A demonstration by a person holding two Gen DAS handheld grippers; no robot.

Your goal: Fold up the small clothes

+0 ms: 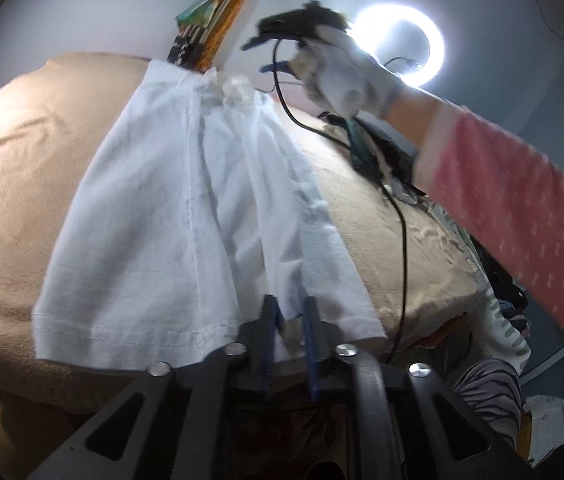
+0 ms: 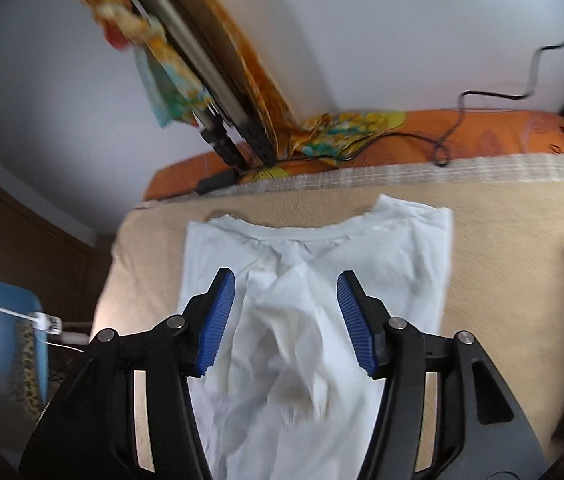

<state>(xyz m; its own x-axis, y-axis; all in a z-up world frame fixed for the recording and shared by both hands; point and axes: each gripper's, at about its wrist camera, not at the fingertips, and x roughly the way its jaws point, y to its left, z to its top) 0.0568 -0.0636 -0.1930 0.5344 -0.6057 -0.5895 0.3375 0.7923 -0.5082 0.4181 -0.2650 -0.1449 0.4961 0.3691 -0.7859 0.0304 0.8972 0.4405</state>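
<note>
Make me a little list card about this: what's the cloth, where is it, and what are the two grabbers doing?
cloth: white shirt, sides folded in
where: flat on the tan blanket
left gripper: jaws slightly apart around the shirt's hem; contact unclear
right gripper: open, above the shirt, holding nothing
light: ring lamp behind the gloved hand
</note>
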